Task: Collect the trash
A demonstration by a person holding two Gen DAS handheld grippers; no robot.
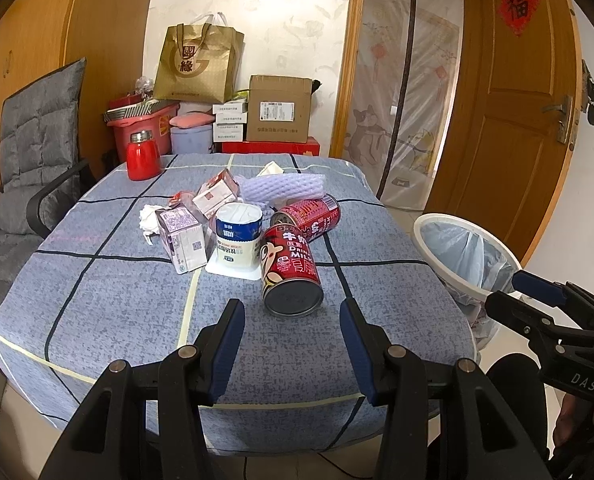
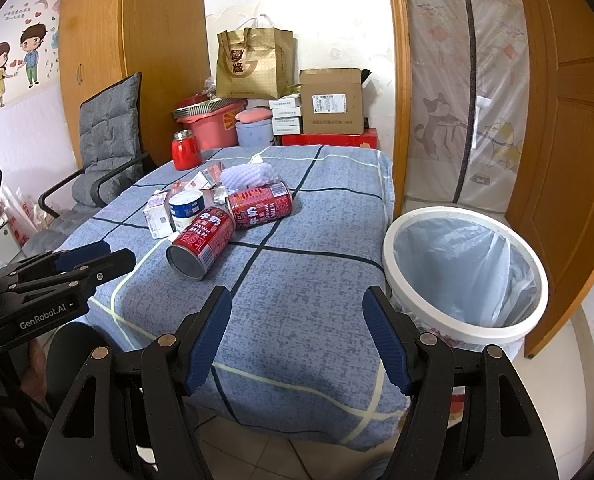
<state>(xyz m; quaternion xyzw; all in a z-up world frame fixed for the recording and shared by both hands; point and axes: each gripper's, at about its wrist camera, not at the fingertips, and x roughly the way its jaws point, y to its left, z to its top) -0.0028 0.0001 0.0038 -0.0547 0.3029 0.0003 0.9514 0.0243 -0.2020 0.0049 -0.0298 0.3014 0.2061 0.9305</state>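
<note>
Trash lies in a heap mid-table: a near red milk can (image 1: 291, 270) (image 2: 201, 242) on its side, a second red can (image 1: 311, 218) (image 2: 261, 204) behind it, a white-and-blue cup (image 1: 239, 238) (image 2: 187, 208), a purple-white carton (image 1: 181, 238) (image 2: 157, 216), another carton (image 1: 217, 194), white foam netting (image 1: 285, 186) (image 2: 247, 176) and crumpled tissue (image 1: 149, 218). A white bin (image 2: 467, 272) (image 1: 465, 256) with a clear liner stands right of the table. My left gripper (image 1: 293, 312) is open, just short of the near can. My right gripper (image 2: 297, 300) is open and empty over the table's near edge.
The table has a blue checked cloth (image 2: 317, 240). A red jar (image 1: 143, 156) stands at its far left corner. A grey padded chair (image 1: 29, 152) is on the left. Boxes, a bucket and a gold bag (image 1: 199, 64) are stacked behind. A wooden door (image 1: 517, 100) is on the right.
</note>
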